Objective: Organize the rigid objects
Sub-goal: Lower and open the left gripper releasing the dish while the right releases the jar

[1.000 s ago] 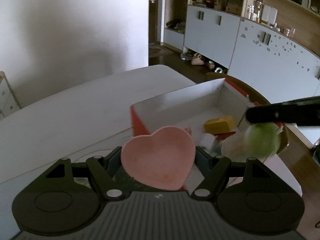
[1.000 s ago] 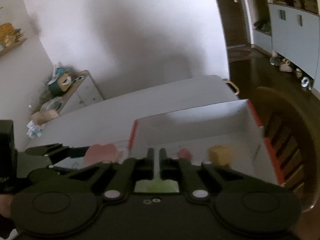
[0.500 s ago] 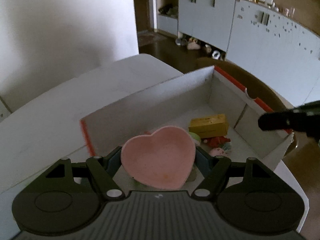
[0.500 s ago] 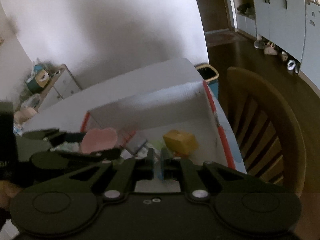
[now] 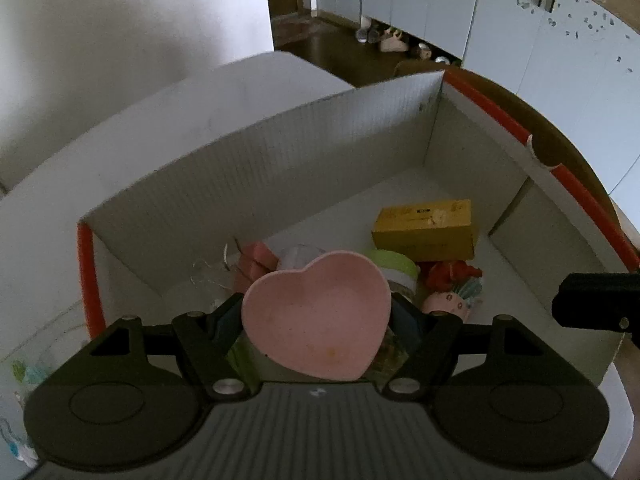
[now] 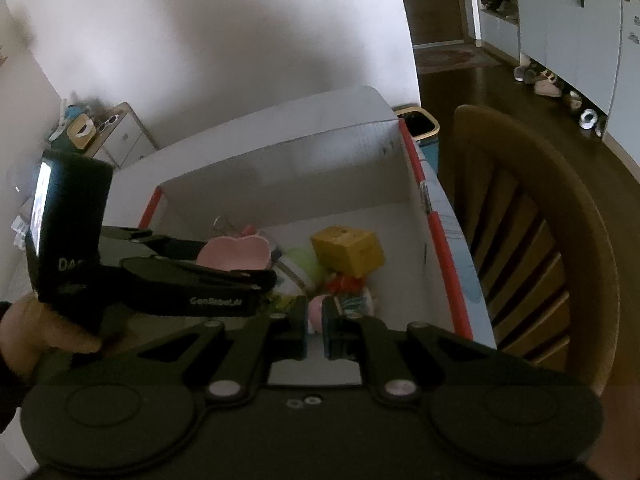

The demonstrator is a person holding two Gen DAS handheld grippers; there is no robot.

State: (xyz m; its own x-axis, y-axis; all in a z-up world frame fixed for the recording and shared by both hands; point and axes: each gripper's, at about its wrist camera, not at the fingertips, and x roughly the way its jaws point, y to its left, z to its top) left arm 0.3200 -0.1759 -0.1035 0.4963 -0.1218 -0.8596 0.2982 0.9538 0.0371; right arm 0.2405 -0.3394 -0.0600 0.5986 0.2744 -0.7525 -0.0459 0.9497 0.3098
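My left gripper (image 5: 316, 320) is clamped on the pink heart dish (image 5: 318, 314) and it's now hanging right over the open box (image 5: 280, 152) – a second ago I was still short of the near wall, looking at it from outside. So the dish is over the drop zone, held above the pile, not yet set down.

My right gripper (image 6: 315, 330) has just let go of its load: a second ago it carried a green-lidded jar, and now its fingers hold nothing, with only a narrow gap between them. That jar (image 5: 394, 268) lies in the box, partly hidden under the dish. One more item sorted, then.

Just past the dish, on the box floor: a small pink figure (image 5: 444, 304) with a red toy (image 5: 452, 274) beside it, a pink block (image 5: 256, 260) to the left, something clear next to that which I can't make out. Farther back sits the yellow carton (image 5: 426, 228), with bare floor beyond it up to the far wall.

The near end is crowded, so I'd judge the dish wants a spot deeper in – or it lands on top of the jar. Beyond the box, white table (image 5: 120, 128), a wooden chair (image 6: 532, 216) at the right.
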